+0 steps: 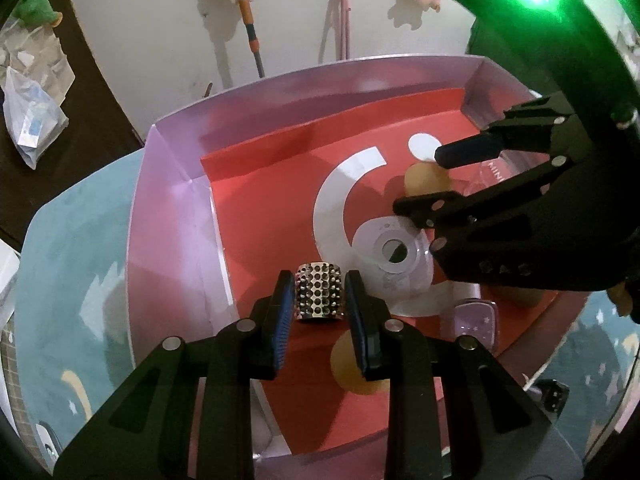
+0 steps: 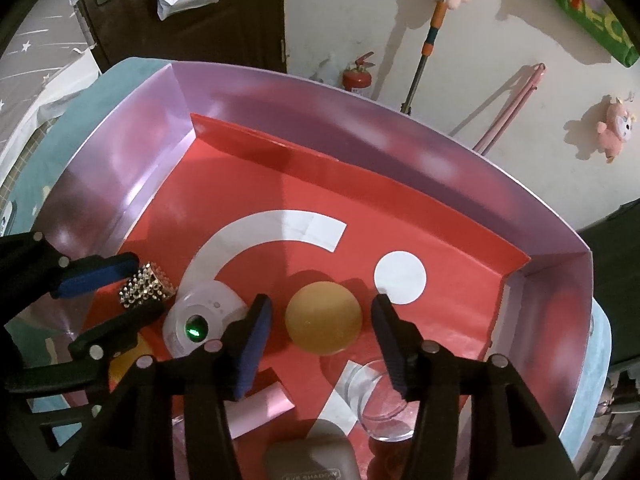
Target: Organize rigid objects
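Hovering inside the pink box [image 1: 172, 216], the left gripper [image 1: 319, 294] is seen with its fingers pressed against both sides of a studded metal cuff [image 1: 319, 292] over the red floor. The right gripper [image 2: 320, 328] is held wide open, nothing gripped, an orange ball [image 2: 323, 318] lying between its fingers.

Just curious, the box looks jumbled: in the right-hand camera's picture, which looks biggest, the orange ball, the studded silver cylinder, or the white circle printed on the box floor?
Largest to smallest, as they appear:
1. Orange ball
2. Studded silver cylinder
3. White printed circle
The last two look close in size, and the fisheye lens distorts, so that order is unsure.
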Demonstrator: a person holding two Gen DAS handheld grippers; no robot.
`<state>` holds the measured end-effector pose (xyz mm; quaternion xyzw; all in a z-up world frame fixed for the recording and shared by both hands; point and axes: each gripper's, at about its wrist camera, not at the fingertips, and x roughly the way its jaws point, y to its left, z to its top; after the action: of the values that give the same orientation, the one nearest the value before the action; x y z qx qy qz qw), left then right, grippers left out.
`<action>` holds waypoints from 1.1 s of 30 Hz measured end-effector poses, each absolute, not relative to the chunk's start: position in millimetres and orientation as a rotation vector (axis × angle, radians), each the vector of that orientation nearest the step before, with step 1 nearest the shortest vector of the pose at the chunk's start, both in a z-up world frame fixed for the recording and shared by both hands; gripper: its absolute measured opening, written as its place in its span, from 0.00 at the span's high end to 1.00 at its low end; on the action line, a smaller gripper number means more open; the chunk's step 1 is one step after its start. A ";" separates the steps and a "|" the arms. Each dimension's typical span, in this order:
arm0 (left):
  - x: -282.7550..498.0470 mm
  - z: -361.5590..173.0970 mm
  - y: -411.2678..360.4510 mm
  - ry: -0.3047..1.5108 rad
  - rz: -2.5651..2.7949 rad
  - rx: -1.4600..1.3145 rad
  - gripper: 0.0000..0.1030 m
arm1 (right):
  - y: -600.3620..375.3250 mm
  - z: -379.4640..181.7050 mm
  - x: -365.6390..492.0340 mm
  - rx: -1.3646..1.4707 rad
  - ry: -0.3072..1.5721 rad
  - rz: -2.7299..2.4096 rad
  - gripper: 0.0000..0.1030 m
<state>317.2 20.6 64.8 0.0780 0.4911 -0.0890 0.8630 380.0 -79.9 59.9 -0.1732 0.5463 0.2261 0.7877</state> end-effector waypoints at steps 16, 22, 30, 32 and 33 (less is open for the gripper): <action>246.9 126.8 25.8 0.826 -0.265 0.018 0.32 | -120.3 129.2 334.6 -0.257 1.016 0.463 0.31; 203.2 157.7 14.4 0.710 -0.262 0.042 0.32 | -146.6 162.6 290.8 -0.204 0.910 0.458 0.24; 146.4 183.7 2.1 0.554 -0.222 0.060 0.23 | -188.9 208.4 227.2 -0.106 0.731 0.378 0.06; 136.4 186.6 2.1 0.536 -0.213 0.051 0.22 | -198.5 217.5 207.7 -0.078 0.682 0.362 0.00; 130.0 187.4 1.7 0.524 -0.215 0.044 0.22 | -204.7 221.7 195.4 -0.055 0.658 0.359 0.00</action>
<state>130.0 1.7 187.4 0.0218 0.2587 -0.1061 0.9599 195.4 -204.7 221.7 -0.0270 0.3213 0.1753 0.9302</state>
